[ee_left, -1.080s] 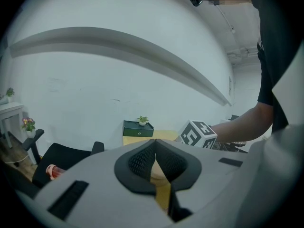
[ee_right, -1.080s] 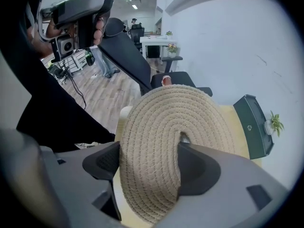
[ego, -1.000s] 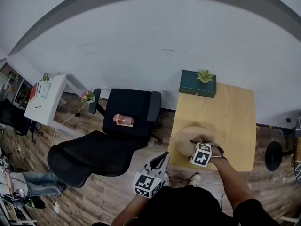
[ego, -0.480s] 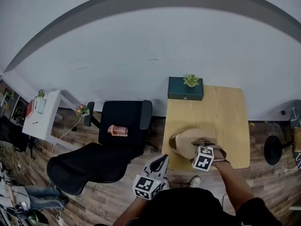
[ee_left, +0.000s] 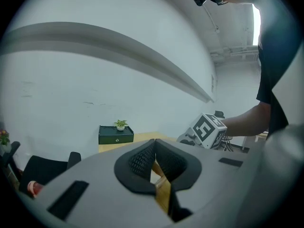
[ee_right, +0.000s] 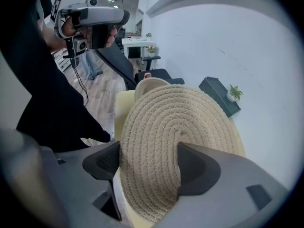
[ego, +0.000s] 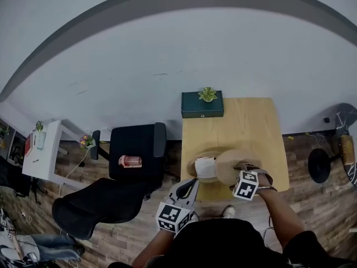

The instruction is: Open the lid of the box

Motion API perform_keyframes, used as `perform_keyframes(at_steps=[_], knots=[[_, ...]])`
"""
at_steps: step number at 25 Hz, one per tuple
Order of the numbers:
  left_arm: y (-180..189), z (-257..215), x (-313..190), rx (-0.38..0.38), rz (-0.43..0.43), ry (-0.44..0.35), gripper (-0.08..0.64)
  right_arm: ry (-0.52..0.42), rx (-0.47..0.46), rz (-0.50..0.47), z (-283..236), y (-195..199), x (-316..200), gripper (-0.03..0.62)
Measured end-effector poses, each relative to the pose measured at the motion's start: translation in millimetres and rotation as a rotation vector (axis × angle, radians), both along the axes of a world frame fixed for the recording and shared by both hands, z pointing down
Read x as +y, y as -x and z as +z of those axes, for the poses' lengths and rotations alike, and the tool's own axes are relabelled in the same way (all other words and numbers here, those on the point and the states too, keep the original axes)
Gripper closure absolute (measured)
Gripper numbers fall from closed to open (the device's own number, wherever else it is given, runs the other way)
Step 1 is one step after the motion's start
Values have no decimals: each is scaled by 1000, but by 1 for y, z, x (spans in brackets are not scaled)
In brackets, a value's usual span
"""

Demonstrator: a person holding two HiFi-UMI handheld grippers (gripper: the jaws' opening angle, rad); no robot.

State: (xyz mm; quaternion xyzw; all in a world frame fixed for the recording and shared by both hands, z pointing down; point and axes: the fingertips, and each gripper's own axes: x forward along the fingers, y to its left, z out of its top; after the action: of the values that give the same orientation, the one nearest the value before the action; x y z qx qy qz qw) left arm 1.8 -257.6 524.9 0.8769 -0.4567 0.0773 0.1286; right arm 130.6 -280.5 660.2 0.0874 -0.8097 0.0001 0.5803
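A round woven box [ego: 199, 169] stands near the front edge of the wooden table [ego: 251, 124], with something white showing inside it. Its woven lid [ego: 233, 165] hangs tilted just right of the box, and my right gripper [ego: 244, 171] is shut on it. In the right gripper view the lid [ee_right: 178, 137] fills the gap between the jaws of the right gripper [ee_right: 149, 167], with the box [ee_right: 148, 83] behind it. My left gripper [ego: 188, 188] hovers off the table's front left corner. It [ee_left: 153, 148] is shut and holds nothing.
A dark green case [ego: 202, 106] with a small plant [ego: 207, 94] on it sits at the table's back left corner. A black office chair [ego: 133, 149] with a pink object [ego: 129, 161] stands left of the table, another chair [ego: 92, 201] nearer me. A stool base [ego: 320, 164] is at the right.
The lid has come off the woven box and shifted right and up in my right gripper, uncovering the white contents. The left gripper has drifted a little beside the table corner.
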Motion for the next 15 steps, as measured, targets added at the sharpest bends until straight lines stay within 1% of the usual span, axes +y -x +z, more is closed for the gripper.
perform_keyframes(at_steps=[4,7,10,15], knots=[[-12,2,-4,-8,25,5,541,0,10,36,3,-24,-2,210],[-17,7,-8,-2,27,8,541,8,29,56,10,-41,-1,210],[-23,12,-11,4,29,16,541,29,56,64,19,-57,2,212],[-35,9,-18,9,44,4,541,66,74,76,32,-77,2,212]])
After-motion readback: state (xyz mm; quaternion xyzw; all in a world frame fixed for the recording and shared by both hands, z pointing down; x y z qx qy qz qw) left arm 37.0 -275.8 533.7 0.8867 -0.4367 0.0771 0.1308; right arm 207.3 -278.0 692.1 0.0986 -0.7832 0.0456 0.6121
